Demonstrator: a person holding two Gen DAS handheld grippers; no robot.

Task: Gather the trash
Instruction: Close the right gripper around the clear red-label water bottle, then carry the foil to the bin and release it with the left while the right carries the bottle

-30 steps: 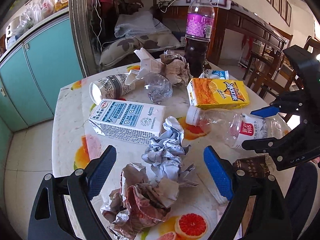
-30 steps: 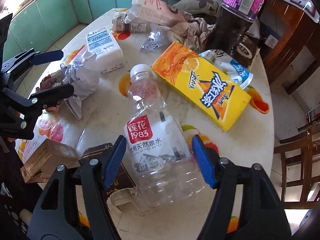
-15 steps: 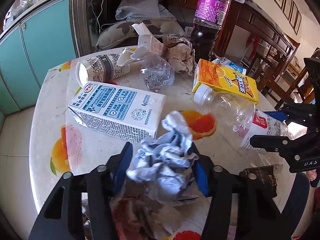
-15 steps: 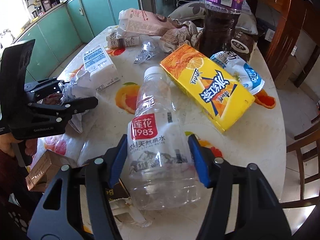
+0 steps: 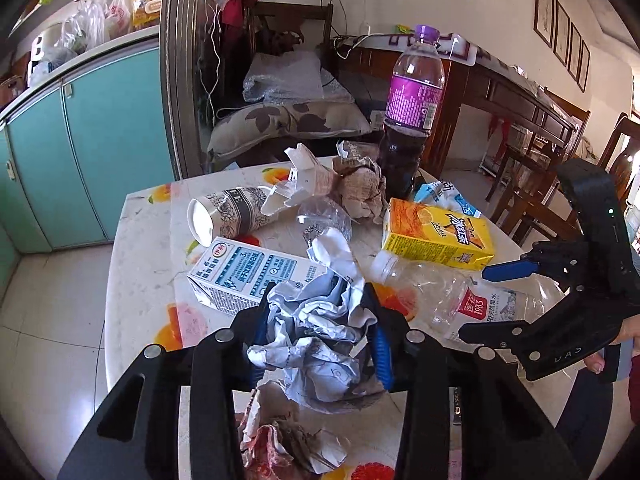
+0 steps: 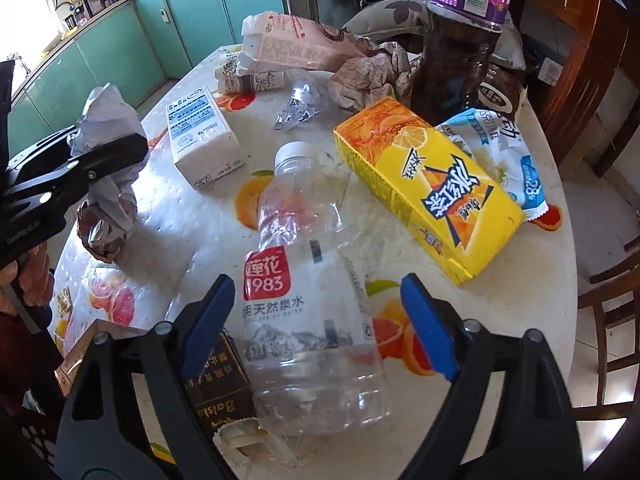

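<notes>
Gripping the crumpled paper (image 5: 316,332) in my left gripper (image 5: 318,340), jaws clamped on it above the table's (image 6: 500,300) near edge, I judge pickup done. My right gripper (image 6: 320,326) straddles the empty water bottle (image 6: 312,300) lying near that edge, jaws apart; closing comes next.

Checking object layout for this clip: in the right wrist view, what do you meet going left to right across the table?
Crumpled paper clamped in the left gripper → white milk carton → clear water bottle between the open right gripper's fingers → yellow juice carton → blue-and-white wrapper.
</notes>
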